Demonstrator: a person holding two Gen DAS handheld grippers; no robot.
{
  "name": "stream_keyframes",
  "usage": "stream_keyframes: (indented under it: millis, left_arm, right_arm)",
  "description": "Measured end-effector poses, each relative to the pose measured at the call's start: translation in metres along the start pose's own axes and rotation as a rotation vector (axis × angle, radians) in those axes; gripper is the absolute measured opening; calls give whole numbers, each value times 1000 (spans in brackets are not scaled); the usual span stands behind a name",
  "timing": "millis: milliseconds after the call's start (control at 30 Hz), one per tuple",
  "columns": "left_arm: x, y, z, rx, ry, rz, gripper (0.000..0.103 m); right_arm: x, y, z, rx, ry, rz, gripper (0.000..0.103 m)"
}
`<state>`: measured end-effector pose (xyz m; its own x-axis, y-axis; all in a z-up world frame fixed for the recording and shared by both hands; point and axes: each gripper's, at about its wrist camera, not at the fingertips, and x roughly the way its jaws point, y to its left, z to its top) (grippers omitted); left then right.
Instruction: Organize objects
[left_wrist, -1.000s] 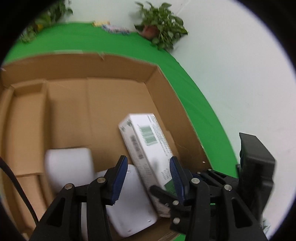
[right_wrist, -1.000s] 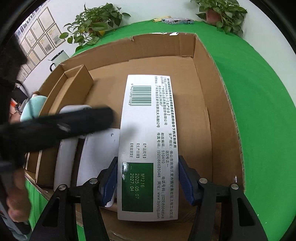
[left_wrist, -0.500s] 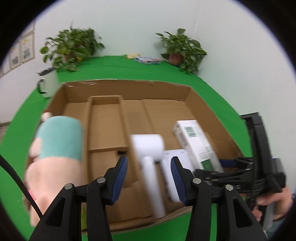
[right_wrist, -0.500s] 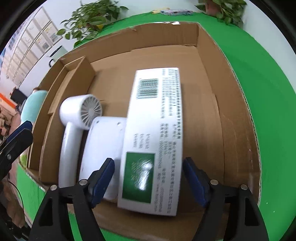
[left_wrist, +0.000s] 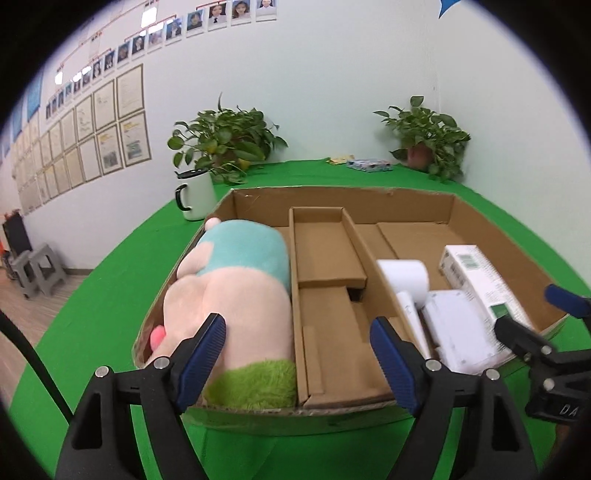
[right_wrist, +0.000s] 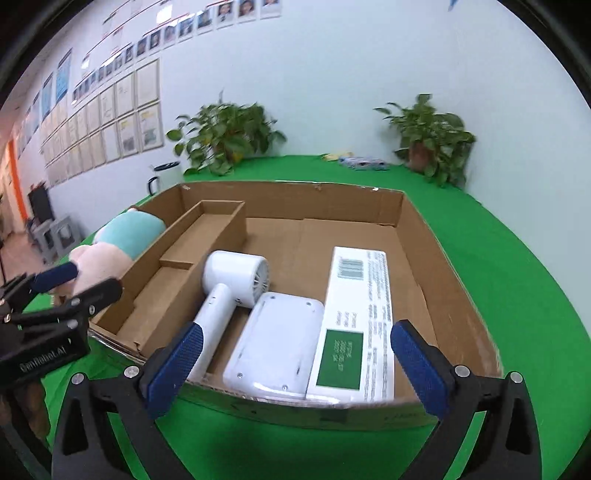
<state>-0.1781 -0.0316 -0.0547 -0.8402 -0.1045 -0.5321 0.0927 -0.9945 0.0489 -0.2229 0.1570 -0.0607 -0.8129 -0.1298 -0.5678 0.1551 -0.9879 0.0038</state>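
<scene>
A shallow cardboard box (left_wrist: 332, 411) (right_wrist: 458, 258) with dividers lies on the green table. Its left compartment holds a pink and teal plush toy (left_wrist: 236, 280) (right_wrist: 122, 236). Its right compartment holds a white hair dryer (right_wrist: 229, 288) (left_wrist: 404, 277), a flat white device (right_wrist: 277, 339) (left_wrist: 458, 328) and a white and green carton (right_wrist: 354, 325) (left_wrist: 480, 284), side by side. My left gripper (left_wrist: 299, 354) is open and empty in front of the box's near edge. My right gripper (right_wrist: 295, 365) is open and empty, just before the near edge by the carton.
A white mug (left_wrist: 194, 197) (right_wrist: 162, 177) stands left of the box. Two potted plants (left_wrist: 225, 144) (left_wrist: 428, 136) and a small flat packet (left_wrist: 369, 164) sit at the table's far edge by the wall. Grey stools (left_wrist: 35, 269) stand on the floor at left.
My right gripper has let go of the carton, which now lies flat in the box, and drawn back. My left gripper has pulled back and swung left, away from the box, opening wider.
</scene>
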Motion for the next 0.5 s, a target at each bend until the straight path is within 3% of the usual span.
stream_keyframes:
  millis: [233,500]
  left_arm:
    - [2,-20,-16,77,-56,110,84]
    - [2,-21,-14,75,-44,114,89]
  right_arm:
    - [4,-4,-22,13,-50,-86,103]
    - [7,-5,-23,12,-49,-85,103]
